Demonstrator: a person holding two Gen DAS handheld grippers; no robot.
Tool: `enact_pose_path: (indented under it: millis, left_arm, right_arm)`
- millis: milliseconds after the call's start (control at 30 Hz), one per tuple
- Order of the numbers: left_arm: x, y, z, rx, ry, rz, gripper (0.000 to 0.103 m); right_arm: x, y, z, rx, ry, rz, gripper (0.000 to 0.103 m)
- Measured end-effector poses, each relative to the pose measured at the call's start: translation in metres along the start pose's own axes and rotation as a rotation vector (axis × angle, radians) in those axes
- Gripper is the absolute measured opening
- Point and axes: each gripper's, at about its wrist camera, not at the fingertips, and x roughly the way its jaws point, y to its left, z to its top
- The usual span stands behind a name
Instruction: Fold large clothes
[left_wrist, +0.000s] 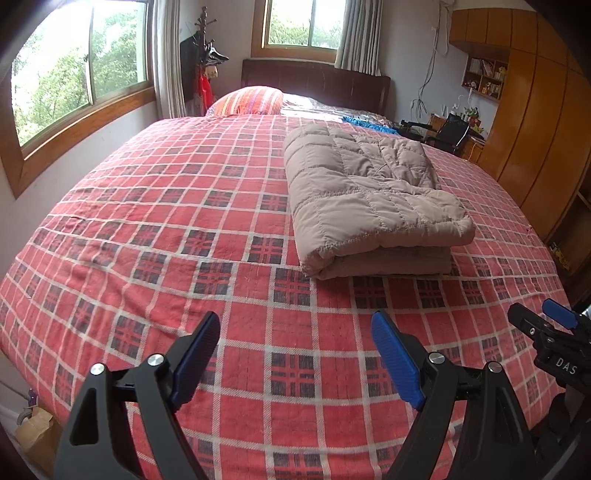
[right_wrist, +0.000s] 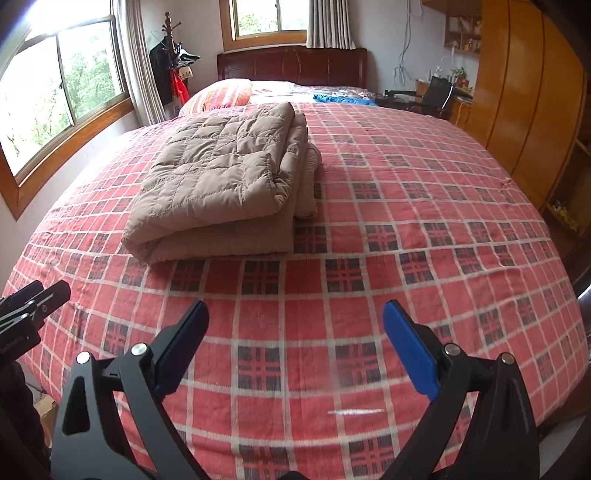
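A beige quilted garment (left_wrist: 369, 199) lies folded into a thick rectangle on the red plaid bed (left_wrist: 184, 229). In the right wrist view the same folded garment (right_wrist: 229, 177) sits left of centre on the bed (right_wrist: 424, 206). My left gripper (left_wrist: 295, 325) hovers open over the near part of the bed, well short of the garment, with nothing between its blue pads. My right gripper (right_wrist: 295, 314) is open too, empty, and also back from the garment. The right gripper (left_wrist: 554, 332) shows at the lower right edge of the left wrist view; the left gripper (right_wrist: 29, 306) appears at the left edge of the right one.
A striped pillow (left_wrist: 247, 100) and a blue cloth (left_wrist: 364, 122) lie near the dark headboard (left_wrist: 314, 79). Windows (left_wrist: 77, 66) line the left wall, with a coat rack (left_wrist: 205, 62) in the corner. Wooden wardrobes (left_wrist: 532, 122) stand along the right. A cardboard box (left_wrist: 37, 432) sits on the floor.
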Motion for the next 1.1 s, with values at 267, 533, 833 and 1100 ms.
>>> enact_pose_path:
  millis: [267, 533, 833, 1100]
  left_arm:
    - [-0.018, -0.004, -0.007, 0.015, -0.024, -0.004, 0.084]
    - [-0.025, -0.006, -0.010, 0.017, -0.038, 0.004, 0.084]
    - [-0.026, -0.007, -0.011, 0.018, -0.038, 0.004, 0.084]
    - [-0.026, -0.007, -0.011, 0.019, -0.038, 0.005, 0.084]
  right_arm:
    - [-0.018, 0.004, -0.008, 0.010, -0.019, 0.003, 0.095]
    - [-0.022, 0.002, -0.011, 0.023, -0.024, 0.000, 0.095]
    - [-0.022, 0.003, -0.011, 0.022, -0.025, -0.005, 0.095]
    - [-0.022, 0.005, -0.012, 0.021, -0.023, -0.007, 0.095]
